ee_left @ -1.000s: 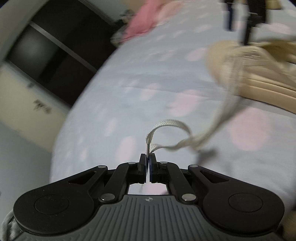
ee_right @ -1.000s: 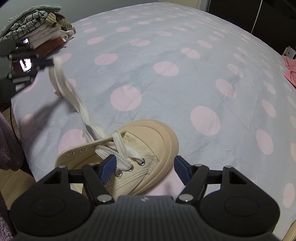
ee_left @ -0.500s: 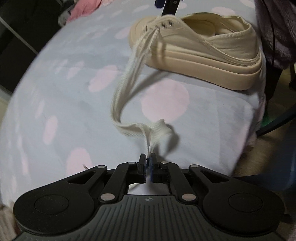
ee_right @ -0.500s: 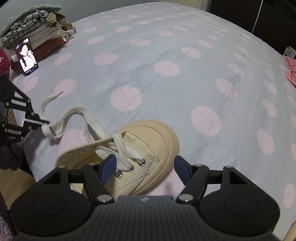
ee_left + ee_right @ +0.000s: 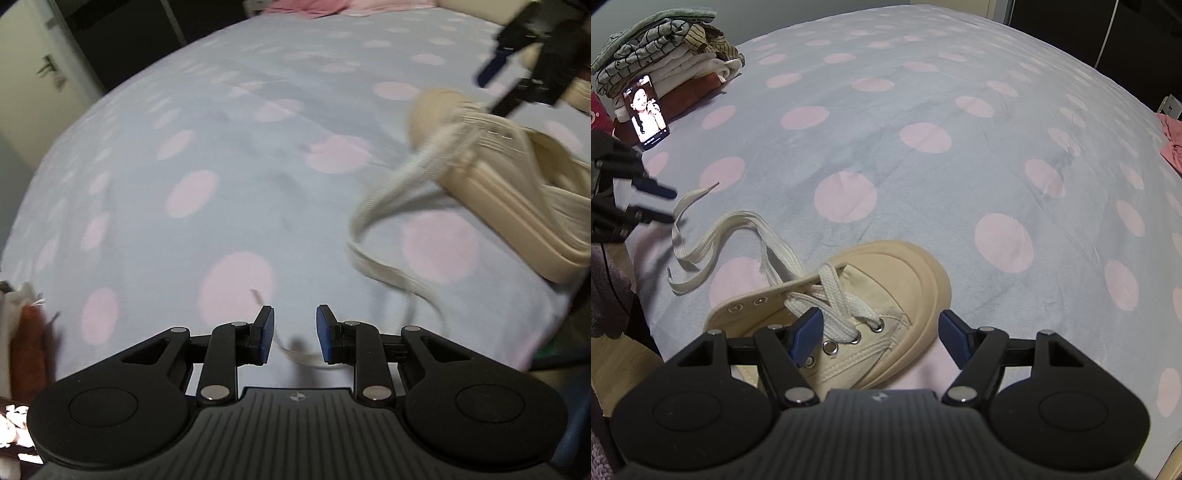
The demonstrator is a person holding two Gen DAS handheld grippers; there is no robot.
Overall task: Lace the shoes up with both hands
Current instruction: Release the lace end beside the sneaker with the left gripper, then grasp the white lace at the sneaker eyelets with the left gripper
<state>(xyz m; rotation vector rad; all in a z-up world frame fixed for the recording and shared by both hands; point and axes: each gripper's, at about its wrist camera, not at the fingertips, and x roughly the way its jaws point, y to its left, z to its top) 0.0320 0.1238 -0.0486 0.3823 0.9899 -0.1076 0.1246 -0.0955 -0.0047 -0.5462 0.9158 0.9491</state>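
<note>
A beige canvas shoe (image 5: 886, 280) lies on the polka-dot bedsheet (image 5: 923, 166), with its white lace (image 5: 713, 236) threaded through the front eyelets only. The loose lace ends trail left across the sheet. My right gripper (image 5: 881, 338) hovers open over the shoe's eyelets and toe, holding nothing. My left gripper (image 5: 293, 332) is opening; a lace end (image 5: 299, 357) lies slack on the sheet under the gap, and the pads do not press it. In the right wrist view my left gripper (image 5: 665, 205) sits at the bed's left edge beside the lace tip. The shoe (image 5: 498, 192) appears blurred at the right of the left wrist view.
A pile of folded clothes (image 5: 665, 55) with a lit phone (image 5: 646, 107) leaning on it stands at the far left corner. A pink cloth (image 5: 1171, 140) lies at the right edge. The bed edge and a purple fuzzy fabric (image 5: 605, 288) are at the left.
My left gripper's pads have parted and let go of the lace, which now lies slack on the sheet. The left gripper swung and rolled; the right gripper and shoe stayed still.
</note>
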